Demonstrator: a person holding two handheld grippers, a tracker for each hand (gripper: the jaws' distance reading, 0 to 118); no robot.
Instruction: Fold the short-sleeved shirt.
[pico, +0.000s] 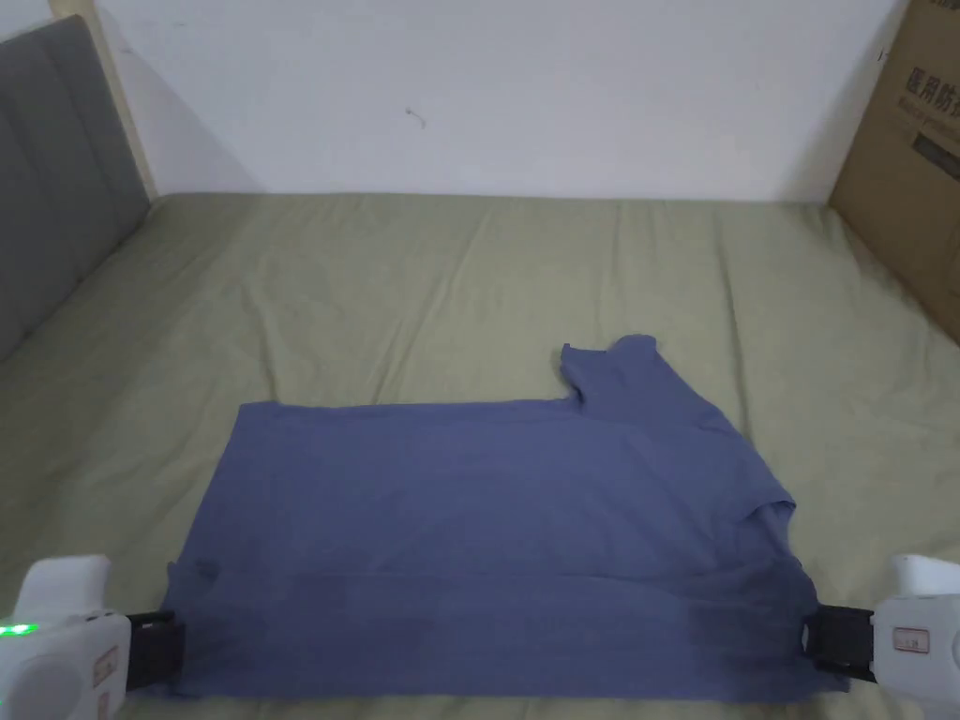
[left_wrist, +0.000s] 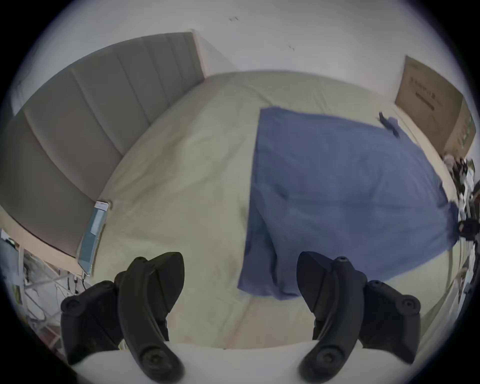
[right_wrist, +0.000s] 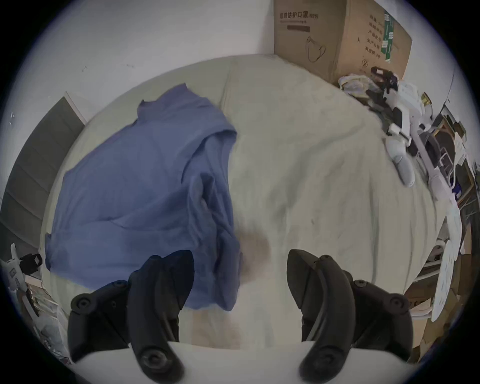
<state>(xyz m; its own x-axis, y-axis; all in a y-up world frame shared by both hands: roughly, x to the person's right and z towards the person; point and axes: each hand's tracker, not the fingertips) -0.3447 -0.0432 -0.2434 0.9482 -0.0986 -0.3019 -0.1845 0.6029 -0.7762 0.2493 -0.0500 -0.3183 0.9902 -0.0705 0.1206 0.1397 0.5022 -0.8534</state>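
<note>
Blue shirt (pico: 487, 534) lies flat on the near side of the bed (pico: 375, 281); it's light, floppy cotton, so pinch the near corners. Left tongs (left_wrist: 240, 288) and right tongs (right_wrist: 240, 280) both gape open, holding nothing

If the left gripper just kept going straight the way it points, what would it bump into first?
Probably the blue shirt: the left gripper, jaws open, points at its near corner in the head view. Depth is unclear; it might skim the green bedsheet first.
</note>
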